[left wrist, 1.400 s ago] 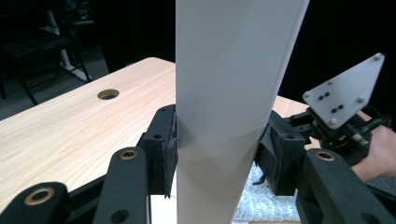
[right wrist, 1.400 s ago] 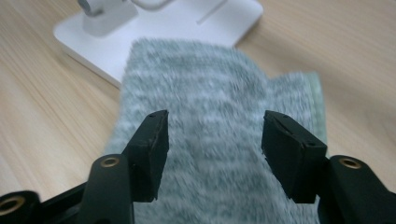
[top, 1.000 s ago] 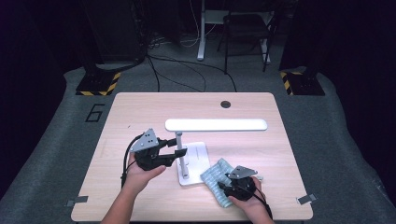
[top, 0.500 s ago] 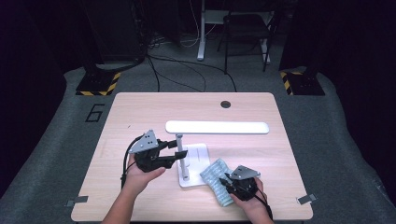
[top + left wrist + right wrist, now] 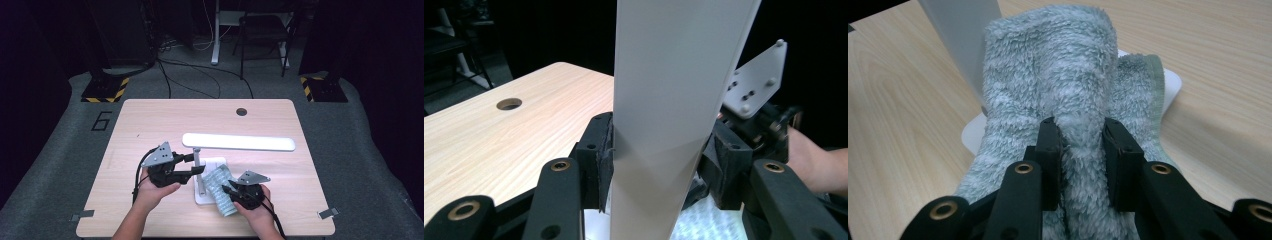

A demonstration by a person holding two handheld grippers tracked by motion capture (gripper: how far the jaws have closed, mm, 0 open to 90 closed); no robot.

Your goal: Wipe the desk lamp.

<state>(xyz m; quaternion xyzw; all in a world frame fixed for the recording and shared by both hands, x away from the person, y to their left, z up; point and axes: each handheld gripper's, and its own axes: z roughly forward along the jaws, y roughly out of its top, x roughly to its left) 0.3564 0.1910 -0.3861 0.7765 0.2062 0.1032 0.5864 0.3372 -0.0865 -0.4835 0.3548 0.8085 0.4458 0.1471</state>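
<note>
Wooden bench (image 5: 150, 125), light grain, with a round cable hole (image 5: 242, 111) near the far edge. A white desk lamp (image 5: 239, 142) stands near the middle of it: long flat head lying level, a slim upright post (image 5: 198, 162), a flat white base (image 5: 202, 197) toward the person's side.

Left gripper (image 5: 196, 164): held in the left hand (image 5: 155, 190), pointing across toward the lamp post. In the left gripper view its jaws are clamped on the lamp's white post (image 5: 664, 125), one pad (image 5: 602, 150) pressed to each flat side. The post fills the gap upright between them. Right gripper visible behind it, farther off.

Right gripper (image 5: 226, 188): held in the right hand (image 5: 256, 210), just right of the lamp base. Its jaws have just been closing, and the right gripper view shows them pinched on a raised fold of a pale blue-green fluffy cloth (image 5: 1068, 100). The pile bulges up between the pads (image 5: 1050, 150).

The cloth (image 5: 220, 189) lies partly over the lamp base, partly on the bench to its right, touching the foot of the post. From above it reads as a narrow folded strip running slantwise toward the person. Base corner shows bare beside it (image 5: 1173, 82).

Beyond the bench: grey floor mat with the numeral 6 (image 5: 102, 120), yellow-black striped blocks (image 5: 105, 90), loose cables, dark surroundings.
</note>
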